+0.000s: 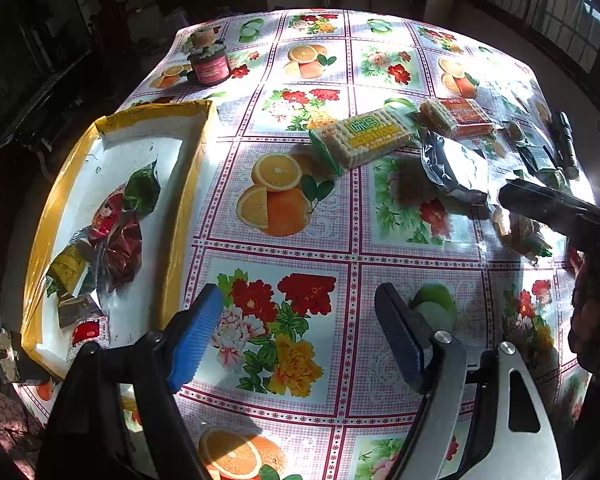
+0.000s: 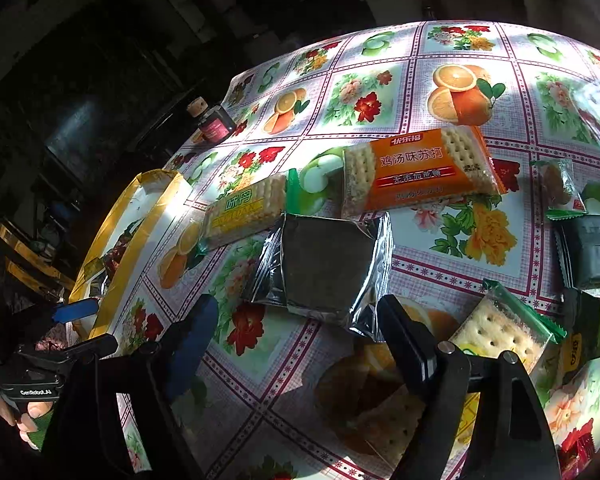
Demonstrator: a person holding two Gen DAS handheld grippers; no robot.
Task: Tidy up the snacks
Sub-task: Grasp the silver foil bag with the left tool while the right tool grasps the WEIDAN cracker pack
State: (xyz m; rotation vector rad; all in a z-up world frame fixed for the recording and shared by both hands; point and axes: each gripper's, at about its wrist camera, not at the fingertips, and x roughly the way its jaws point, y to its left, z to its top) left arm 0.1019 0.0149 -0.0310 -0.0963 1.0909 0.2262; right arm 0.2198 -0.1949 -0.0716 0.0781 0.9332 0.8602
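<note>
**Inspector A:** Left wrist view first. The left gripper (image 1: pixel 300 336), blue ribbed pads, is spread wide and holds nothing. It hovers over the fruit-and-flower patterned vinyl tablecloth (image 1: pixel 284 264).

**Inspector B:** Container?

**Inspector A:** A shallow white cardboard tray with yellow-taped rim (image 1: pixel 180 200) lies to the left. Inside it: a green foil packet (image 1: pixel 142 190), a dark red foil packet (image 1: pixel 120 252), a yellow-green packet (image 1: pixel 66 270) and a small red-and-white packet (image 1: pixel 87 332). The exact count of wrappers is unclear.

**Inspector B:** Loose snacks?

**Inspector A:** Further out on the cloth: a yellow-labelled clear pack of crackers (image 1: pixel 364 138), an orange pack of soda crackers (image 1: pixel 458 118) beyond it, and a silver foil pouch (image 1: pixel 454 168) just beside both. A dark jar with a pink label (image 1: pixel 210 66) stands near the far left corner. The right gripper enters from the right edge.

**Inspector B:** Right wrist view.

**Inspector A:** The right gripper (image 2: pixel 296 332) has its fingers well apart, empty. The silver foil pouch (image 2: pixel 324 268) lies just ahead of them, untouched. The orange pack (image 2: pixel 420 172) and yellow-labelled pack (image 2: pixel 244 210) lie beyond. To the right: a green-edged clear cracker packet (image 2: pixel 504 328), a dark grey-green pouch (image 2: pixel 592 252) and a small green-trimmed biscuit packet (image 2: pixel 558 188). The tray (image 2: pixel 112 256) sits at left.
</note>
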